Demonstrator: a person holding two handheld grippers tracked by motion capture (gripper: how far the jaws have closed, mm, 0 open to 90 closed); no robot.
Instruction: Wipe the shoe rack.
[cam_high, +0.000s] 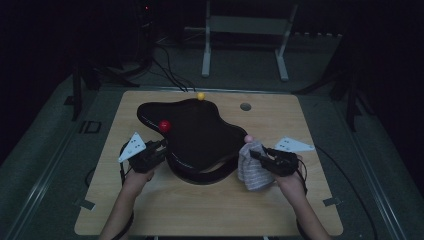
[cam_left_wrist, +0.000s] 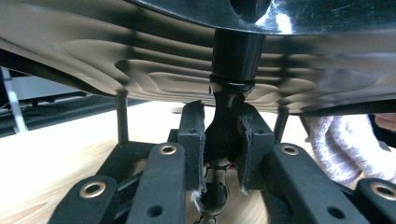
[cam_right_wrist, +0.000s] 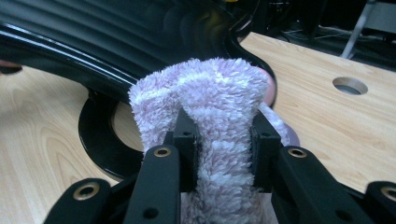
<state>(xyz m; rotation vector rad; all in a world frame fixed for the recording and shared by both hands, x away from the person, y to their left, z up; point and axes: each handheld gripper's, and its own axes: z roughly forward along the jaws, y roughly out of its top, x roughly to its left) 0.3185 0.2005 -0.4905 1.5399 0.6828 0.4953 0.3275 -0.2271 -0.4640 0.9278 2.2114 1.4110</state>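
Right gripper (cam_right_wrist: 219, 144) clenched on soft, light cloth (cam_right_wrist: 210, 107) at glossy, slippery tray's (cam_high: 200, 135) near right rim; left gripper (cam_left_wrist: 223, 144) clamped on tray leg (cam_left_wrist: 224, 130), left side.

A black tray (cam_high: 200, 135) sat on the table (cam_high: 150, 210), a red ball (cam_high: 164, 126) on it. The left gripper (cam_high: 159, 148) met its left edge; the right gripper (cam_high: 259, 156) clutched a towel (cam_high: 252, 170) beside it.

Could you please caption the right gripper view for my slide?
Right gripper shut on a fluffy pale cloth beside the glossy black tray.
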